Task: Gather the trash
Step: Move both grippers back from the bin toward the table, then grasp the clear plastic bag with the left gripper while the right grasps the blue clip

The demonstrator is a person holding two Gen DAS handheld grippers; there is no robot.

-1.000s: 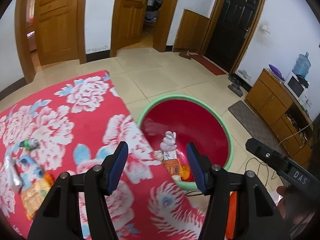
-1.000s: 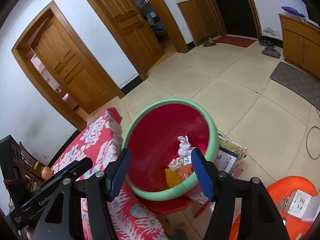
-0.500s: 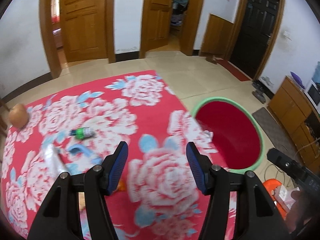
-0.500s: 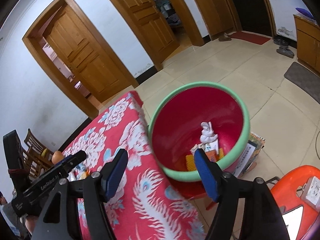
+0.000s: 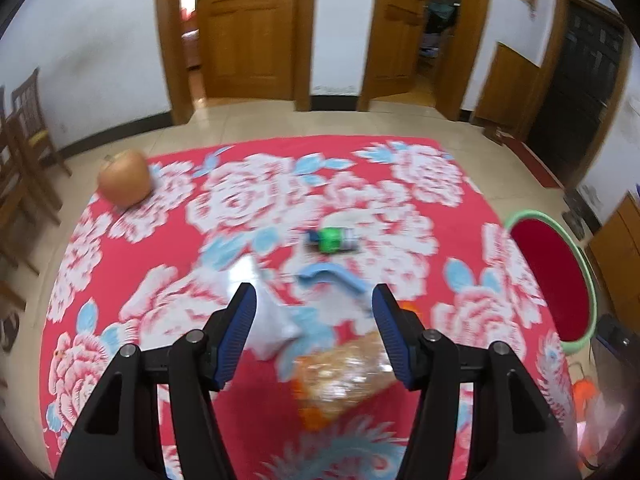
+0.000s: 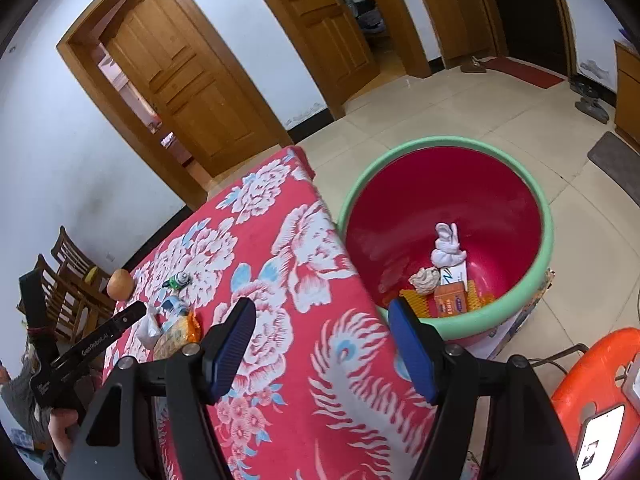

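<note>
Change: left gripper (image 5: 314, 330) has swung away from the basin (image 5: 576, 280) and now hangs over the litter on the red flowered tablecloth (image 5: 248, 200).
Meaning: this looks like the reach for the next piece, not a drop.
Left claw: fairly wide, nothing between the pads.
Right claw: right gripper (image 6: 322, 346) wide and empty, over the table edge beside the basin.
Trash on table: white crumpled bag (image 5: 268, 320), orange snack packet (image 5: 344, 376), blue scrap (image 5: 332, 276) and small green bottle (image 5: 332, 240) (all blurred).
Not trash: an onion (image 5: 125, 182), probably, at the far corner.
Basin contents: knotted white cloth (image 6: 447, 247), crumpled tissue (image 6: 425, 280), orange box (image 6: 451, 300), white card, yellow wrapper.
</note>
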